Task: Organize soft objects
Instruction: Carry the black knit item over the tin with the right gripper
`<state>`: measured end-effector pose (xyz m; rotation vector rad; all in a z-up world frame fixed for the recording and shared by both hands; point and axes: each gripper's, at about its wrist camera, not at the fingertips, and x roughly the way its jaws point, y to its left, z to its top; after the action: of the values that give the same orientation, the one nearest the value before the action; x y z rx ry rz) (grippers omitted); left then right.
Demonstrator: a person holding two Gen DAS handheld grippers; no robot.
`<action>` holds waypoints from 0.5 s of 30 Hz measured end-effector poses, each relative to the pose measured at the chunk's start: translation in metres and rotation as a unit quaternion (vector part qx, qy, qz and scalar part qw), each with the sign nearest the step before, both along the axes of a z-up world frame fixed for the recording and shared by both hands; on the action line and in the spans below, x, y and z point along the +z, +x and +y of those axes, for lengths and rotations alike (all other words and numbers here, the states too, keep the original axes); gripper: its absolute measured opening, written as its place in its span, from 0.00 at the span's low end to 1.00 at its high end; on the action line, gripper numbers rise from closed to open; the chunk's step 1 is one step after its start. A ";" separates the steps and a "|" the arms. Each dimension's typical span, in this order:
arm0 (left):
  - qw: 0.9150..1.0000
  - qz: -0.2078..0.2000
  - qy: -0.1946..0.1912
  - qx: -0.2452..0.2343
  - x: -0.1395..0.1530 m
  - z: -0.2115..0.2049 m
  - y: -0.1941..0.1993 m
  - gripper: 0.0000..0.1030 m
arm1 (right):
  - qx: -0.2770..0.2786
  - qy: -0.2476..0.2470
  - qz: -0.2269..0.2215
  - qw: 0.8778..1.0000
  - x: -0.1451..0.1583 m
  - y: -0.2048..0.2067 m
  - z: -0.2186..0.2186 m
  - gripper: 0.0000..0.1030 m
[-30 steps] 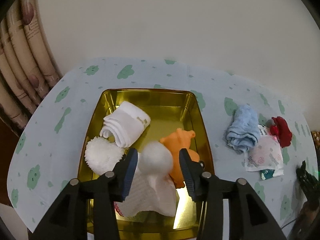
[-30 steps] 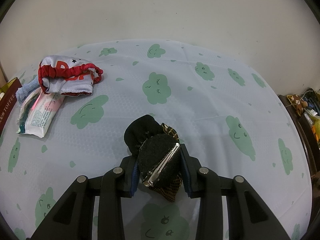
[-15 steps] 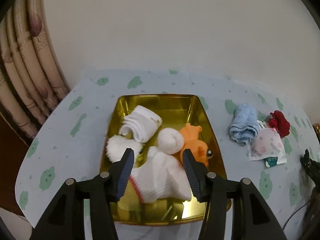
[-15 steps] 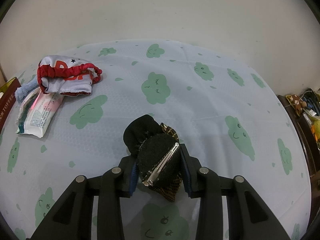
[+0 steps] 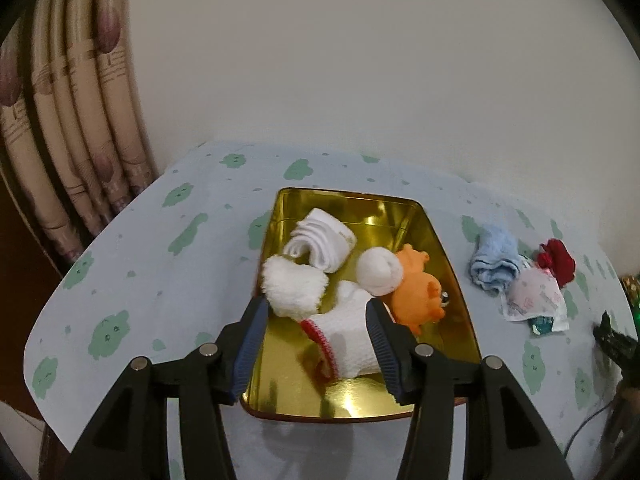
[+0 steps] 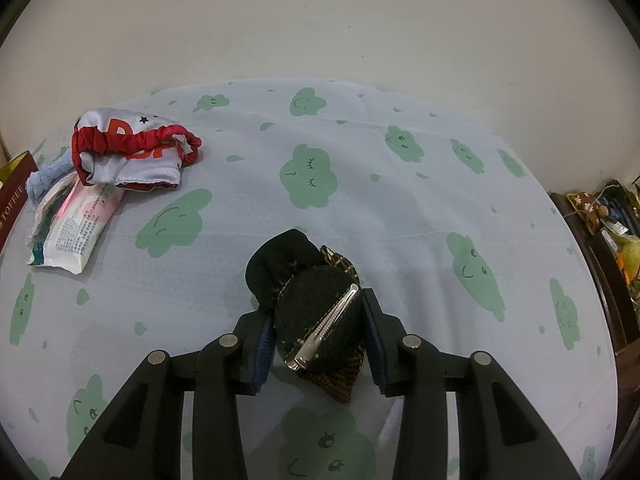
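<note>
The gold tray [image 5: 448, 256] stands on the worktop [image 5: 168, 280], which wears a pale blue cloth printed with green smiling clouds. The tray is shiny metal, rectangular with rounded corners, and several soft things lie in it. At the far end is a folded white sock [image 5: 324, 242] with fine ribs. Just beside it sits a fluffy white puff [image 5: 294, 290], and a smooth white ball [image 5: 378, 272] touches the orange toy [image 5: 420, 290], a rubbery animal figure with a dark eye. In front lies a knitted white sock with a red edge [image 5: 346, 340].

The left gripper [image 5: 316, 346] hangs above the near end of the tray with its jaws apart and nothing pressed between the blue ribbed pads; the red-edged sock lies below them.

To the right of the tray, on the cloth, are a crumpled light blue cloth [image 5: 494, 266], a red fabric piece [image 5: 558, 262] and a flat plastic packet [image 5: 534, 300] (its print is too blurred to read).

The right gripper [image 6: 320, 336] is around a black felt hair clip [image 6: 316, 320] with a silver metal bar; its jaws are opening slightly, and the pads seem to touch the felt, though I cannot be sure. A grey pouch with red gathered trim [image 6: 128, 152] lies well apart.
</note>
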<state>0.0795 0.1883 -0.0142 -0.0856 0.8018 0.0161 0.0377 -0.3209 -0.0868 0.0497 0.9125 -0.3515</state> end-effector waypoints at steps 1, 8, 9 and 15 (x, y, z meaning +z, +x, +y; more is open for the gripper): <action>1.000 -0.001 -0.006 0.003 0.000 0.002 -0.001 0.51 | 0.000 0.001 0.000 1.000 0.000 0.000 -0.001 0.36; 0.997 -0.034 -0.006 0.063 0.008 0.021 -0.008 0.51 | -0.004 0.011 -0.003 1.000 0.004 0.000 -0.001 0.29; 0.997 -0.034 -0.006 0.071 0.007 0.024 -0.008 0.51 | -0.005 0.014 -0.005 1.000 0.006 0.000 -0.001 0.28; 0.992 -0.026 -0.006 0.122 0.005 0.045 -0.008 0.51 | 0.009 0.013 -0.040 0.999 0.039 0.002 0.021 0.28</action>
<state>0.0717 0.2333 -0.0091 -0.1938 0.7346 0.2395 0.0394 -0.2999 -0.0479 0.0784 0.8380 -0.3196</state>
